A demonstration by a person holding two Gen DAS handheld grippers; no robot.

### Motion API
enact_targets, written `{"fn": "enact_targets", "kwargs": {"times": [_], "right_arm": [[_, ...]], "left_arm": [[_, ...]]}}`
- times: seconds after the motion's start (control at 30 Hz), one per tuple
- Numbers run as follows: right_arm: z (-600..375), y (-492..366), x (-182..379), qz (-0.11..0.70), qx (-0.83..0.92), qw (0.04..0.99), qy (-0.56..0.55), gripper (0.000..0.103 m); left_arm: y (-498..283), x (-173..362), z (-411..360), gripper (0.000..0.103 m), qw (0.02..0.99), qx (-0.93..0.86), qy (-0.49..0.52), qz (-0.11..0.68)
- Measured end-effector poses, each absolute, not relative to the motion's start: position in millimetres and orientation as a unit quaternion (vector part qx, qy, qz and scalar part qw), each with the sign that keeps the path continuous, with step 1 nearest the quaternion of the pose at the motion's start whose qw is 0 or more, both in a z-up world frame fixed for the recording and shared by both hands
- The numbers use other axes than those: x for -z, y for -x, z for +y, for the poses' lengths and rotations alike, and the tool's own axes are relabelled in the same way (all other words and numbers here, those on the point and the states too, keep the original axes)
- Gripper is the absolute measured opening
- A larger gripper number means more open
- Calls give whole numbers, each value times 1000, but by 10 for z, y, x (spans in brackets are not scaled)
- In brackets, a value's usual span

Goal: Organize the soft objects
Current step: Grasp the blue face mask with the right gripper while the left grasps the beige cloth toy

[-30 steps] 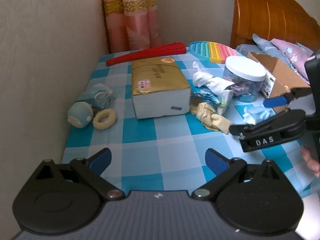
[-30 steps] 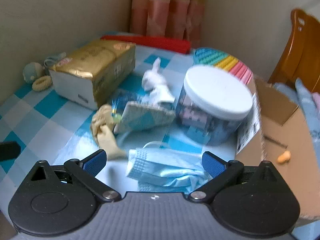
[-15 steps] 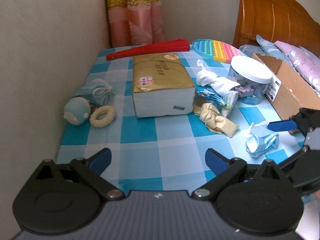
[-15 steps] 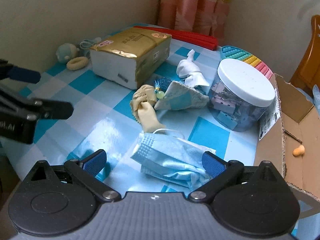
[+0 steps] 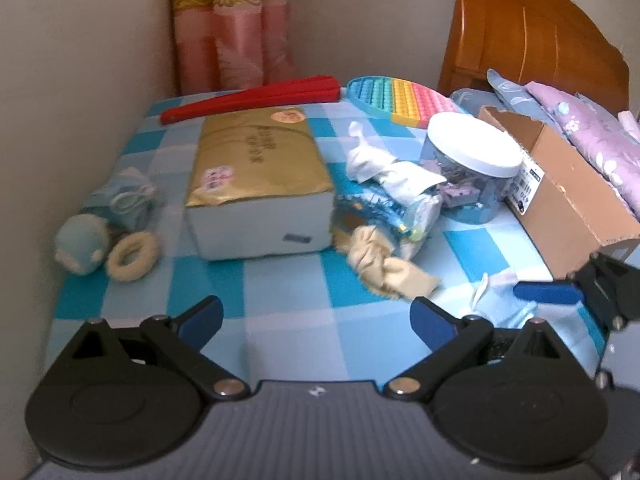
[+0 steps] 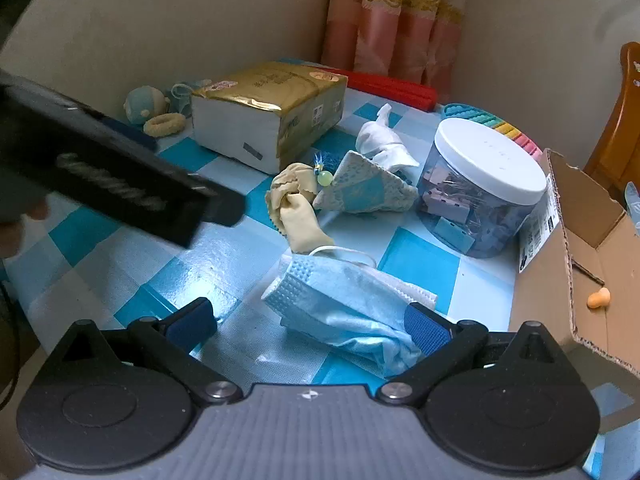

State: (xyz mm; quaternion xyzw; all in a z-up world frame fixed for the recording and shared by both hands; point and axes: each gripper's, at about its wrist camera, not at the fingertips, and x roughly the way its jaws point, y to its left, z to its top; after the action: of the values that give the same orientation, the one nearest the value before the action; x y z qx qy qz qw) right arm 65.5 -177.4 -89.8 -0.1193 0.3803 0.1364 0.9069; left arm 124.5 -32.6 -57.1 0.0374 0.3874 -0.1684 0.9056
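A crumpled blue face mask [image 6: 344,304] lies on the checked tablecloth [image 6: 224,264] between my right gripper's open fingers [image 6: 308,324]; it also shows in the left wrist view [image 5: 500,300]. A knotted yellow cloth [image 6: 296,212], a blue patterned pouch [image 6: 364,192] and a white cloth [image 6: 380,140] lie behind it. My left gripper [image 5: 316,316] is open and empty over the near table. A blue plush toy [image 5: 82,244], a cream ring [image 5: 134,256] and another mask [image 5: 128,200] lie at the far left.
A gold tissue pack [image 5: 256,176] stands mid-table. A clear jar with a white lid [image 5: 472,168] and an open cardboard box [image 5: 568,196] stand at the right. A red folded fan [image 5: 256,96] and a rainbow pop toy [image 5: 400,96] lie at the back by the curtain.
My right gripper has drawn back and rightward, so the mask now lies between its fingers. My left gripper has shifted; its body now crosses the left of the right wrist view.
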Motion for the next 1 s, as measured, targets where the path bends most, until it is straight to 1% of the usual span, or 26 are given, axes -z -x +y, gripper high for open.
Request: {"fn": "enact_targets", "kwargs": {"times": [0.17, 0.2, 0.33, 0.37, 0.43, 0.57, 0.6, 0.67, 0.73, 0.8, 0.83, 0.87, 1.0], "right_arm": [[-1825, -692, 903, 391, -138, 905, 98, 103], [-1830, -697, 905, 392, -139, 904, 97, 103], [-1830, -689, 915, 390, -141, 905, 96, 103], [-1831, -684, 920, 389, -141, 905, 96, 103], [-1835, -678, 926, 386, -143, 906, 96, 103], [-1845, -658, 939, 380, -146, 908, 95, 103], [-1847, -654, 942, 380, -146, 908, 95, 103], [-1852, -648, 944, 379, -148, 909, 95, 103], [-1852, -636, 945, 378, -149, 909, 95, 103], [-1853, -627, 944, 377, -150, 909, 95, 103], [-1852, -622, 944, 376, -150, 909, 95, 103], [-1855, -619, 943, 375, -151, 910, 95, 103], [-1855, -603, 943, 371, -151, 911, 95, 103]], "left_arm": [[-1370, 580, -495, 96, 905, 187, -43, 380], [-1389, 582, -521, 94, 905, 191, -43, 379], [-1431, 614, -630, 79, 901, 204, -48, 380], [-1436, 624, -654, 76, 900, 207, -49, 381], [-1443, 646, -695, 66, 898, 212, -50, 382], [-1452, 676, -758, 65, 897, 216, -58, 381], [-1452, 682, -774, 63, 897, 216, -63, 381], [-1457, 690, -800, 57, 896, 218, -68, 380], [-1473, 702, -813, 47, 894, 220, -69, 384], [-1478, 712, -817, 42, 893, 219, -70, 387], [-1475, 715, -817, 35, 893, 217, -72, 388], [-1469, 716, -815, 32, 892, 218, -73, 390], [-1429, 699, -766, 29, 890, 217, -68, 394]]}}
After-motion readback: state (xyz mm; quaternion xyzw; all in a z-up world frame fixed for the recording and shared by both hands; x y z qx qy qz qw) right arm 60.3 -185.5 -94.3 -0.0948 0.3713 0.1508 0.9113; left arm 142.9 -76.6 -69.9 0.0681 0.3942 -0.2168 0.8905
